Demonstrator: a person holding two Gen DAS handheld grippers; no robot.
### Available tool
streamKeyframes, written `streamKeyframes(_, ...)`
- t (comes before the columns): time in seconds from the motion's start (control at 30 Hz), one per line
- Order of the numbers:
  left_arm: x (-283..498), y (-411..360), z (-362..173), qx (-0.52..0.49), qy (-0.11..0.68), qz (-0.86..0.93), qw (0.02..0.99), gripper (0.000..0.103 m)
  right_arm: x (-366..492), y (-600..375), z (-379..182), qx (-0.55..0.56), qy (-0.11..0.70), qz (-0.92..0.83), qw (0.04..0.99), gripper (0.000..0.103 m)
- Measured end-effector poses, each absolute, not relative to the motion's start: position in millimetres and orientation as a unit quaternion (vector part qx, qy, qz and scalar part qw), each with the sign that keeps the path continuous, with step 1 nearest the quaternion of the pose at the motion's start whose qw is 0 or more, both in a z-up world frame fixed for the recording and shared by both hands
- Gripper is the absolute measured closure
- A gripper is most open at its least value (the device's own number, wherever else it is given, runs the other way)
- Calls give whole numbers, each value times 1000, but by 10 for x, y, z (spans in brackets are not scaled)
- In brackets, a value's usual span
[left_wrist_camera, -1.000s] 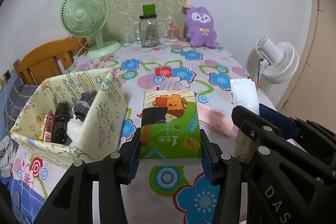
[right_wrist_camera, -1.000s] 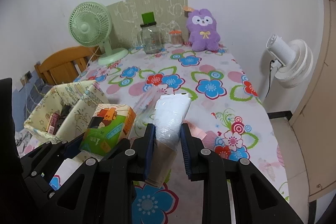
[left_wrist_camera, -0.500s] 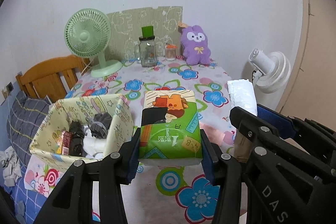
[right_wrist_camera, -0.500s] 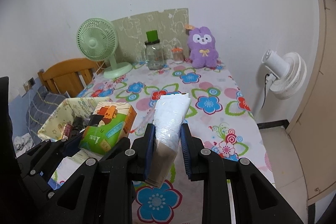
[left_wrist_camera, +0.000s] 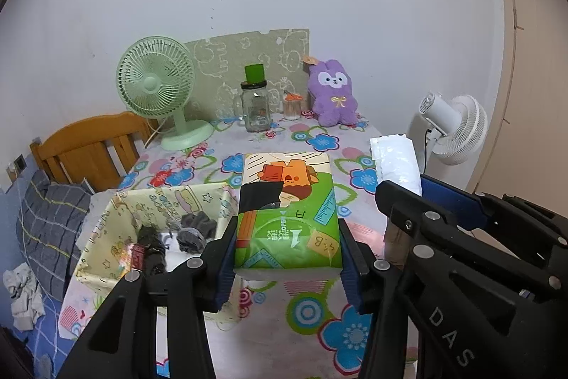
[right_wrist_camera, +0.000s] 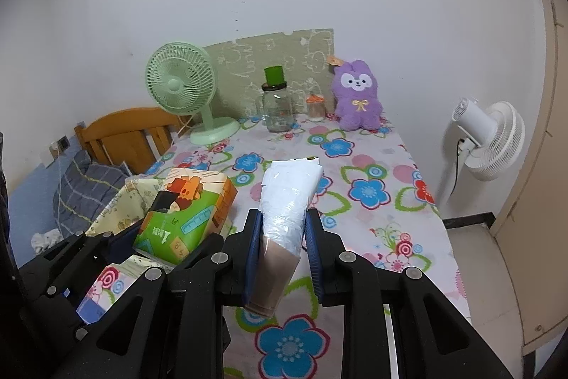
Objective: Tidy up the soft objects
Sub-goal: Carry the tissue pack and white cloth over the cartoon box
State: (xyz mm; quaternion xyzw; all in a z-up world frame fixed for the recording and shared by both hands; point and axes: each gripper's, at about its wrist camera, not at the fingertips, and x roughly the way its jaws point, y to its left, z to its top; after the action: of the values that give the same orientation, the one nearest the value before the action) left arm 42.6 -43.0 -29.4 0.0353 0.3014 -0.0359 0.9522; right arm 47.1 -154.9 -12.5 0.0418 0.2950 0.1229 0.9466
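Left gripper, blue pads pressed against both sides of a soft tissue pack: green and orange wrapper with a cartoon figure, a black patch and printed characters, held clear above the table. Right gripper, jaws narrow and clamped on a second soft pack: white, crinkled, in clear film, with a brown lower end that hangs below the pads; it points up and away from the camera. The two held packs sit side by side, the white one to the right of the green one, both above the near part of the flowered tablecloth.

Below and left of the green pack stands an open fabric bin, pale yellow with cartoon print, holding dark rolled cloth items and a small red packet. At the far edge of the table, against the wall: a green desk fan, a patterned board, a glass jar with a green top, a small container with an orange lid and a purple plush rabbit. A white fan stands beyond the table's right side; a wooden headboard and a checked pillow lie to the left.
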Motion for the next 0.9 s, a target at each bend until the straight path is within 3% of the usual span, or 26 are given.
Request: streamKeyframes(0.9,721,363,-337,21,305,4,952,52,853,-692,-107,8,304,168,938,75)
